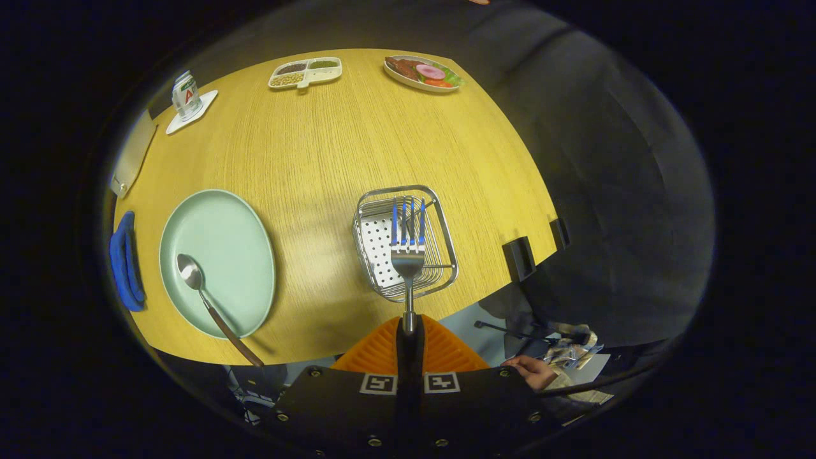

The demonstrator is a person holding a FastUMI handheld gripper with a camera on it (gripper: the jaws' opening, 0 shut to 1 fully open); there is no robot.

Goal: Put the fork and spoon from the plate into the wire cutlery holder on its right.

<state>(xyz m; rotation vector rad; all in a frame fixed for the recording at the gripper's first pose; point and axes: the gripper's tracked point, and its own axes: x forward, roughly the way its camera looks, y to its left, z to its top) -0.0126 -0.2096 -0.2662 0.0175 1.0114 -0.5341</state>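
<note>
My gripper (408, 331) is shut on the fork (407, 255), holding its dark handle between both fingers. The fork points forward, its tines hanging over the wire cutlery holder (446, 255), which stands on the wooden table just beyond the fingers. To the holder's left lies the pale green plate (236, 255). The spoon (191, 274) rests on the plate's left side, bowl on the plate and dark handle sticking out past the near rim.
A blue cloth (124, 261) lies left of the plate. At the table's far side stand a can on a white coaster (187, 97), a divided snack tray (306, 71) and a plate of food (424, 73). A person's hand (532, 370) shows below the table's near edge.
</note>
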